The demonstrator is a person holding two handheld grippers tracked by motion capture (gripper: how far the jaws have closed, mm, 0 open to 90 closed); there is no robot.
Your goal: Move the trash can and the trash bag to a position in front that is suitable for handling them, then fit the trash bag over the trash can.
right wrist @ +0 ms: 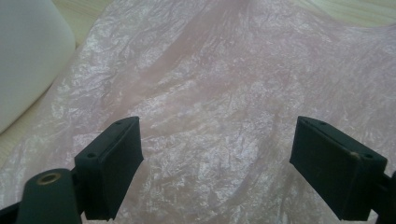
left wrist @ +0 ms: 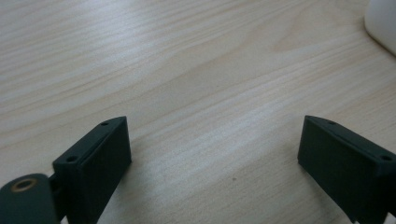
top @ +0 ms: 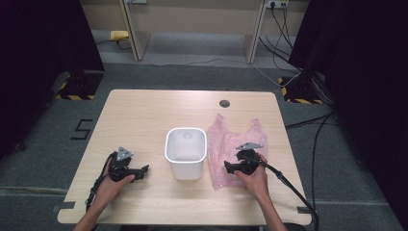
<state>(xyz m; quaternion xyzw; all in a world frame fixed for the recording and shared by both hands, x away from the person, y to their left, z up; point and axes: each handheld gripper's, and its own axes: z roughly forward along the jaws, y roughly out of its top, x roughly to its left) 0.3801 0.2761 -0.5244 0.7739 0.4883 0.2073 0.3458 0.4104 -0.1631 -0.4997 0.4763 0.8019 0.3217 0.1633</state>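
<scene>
A small white bin (top: 185,152) stands upright in the middle of the wooden table (top: 144,115). To its right a pink plastic bag (top: 226,139) lies flat and crinkled. My right gripper (top: 228,166) hovers low over the bag's near part, open, with only the bag's film (right wrist: 219,121) under its jaws and the bin's side (right wrist: 28,60) at the left of its view. My left gripper (top: 145,169) is open to the left of the bin, low over bare wood (left wrist: 187,93). The bin's edge (left wrist: 383,23) shows at the top right corner of the left gripper view.
A dark round cable hole (top: 224,103) sits near the table's far edge. Cables trail off the right side onto the grey floor. Dark curtains and stand bases with hazard stripes flank the table. The far half of the tabletop is bare wood.
</scene>
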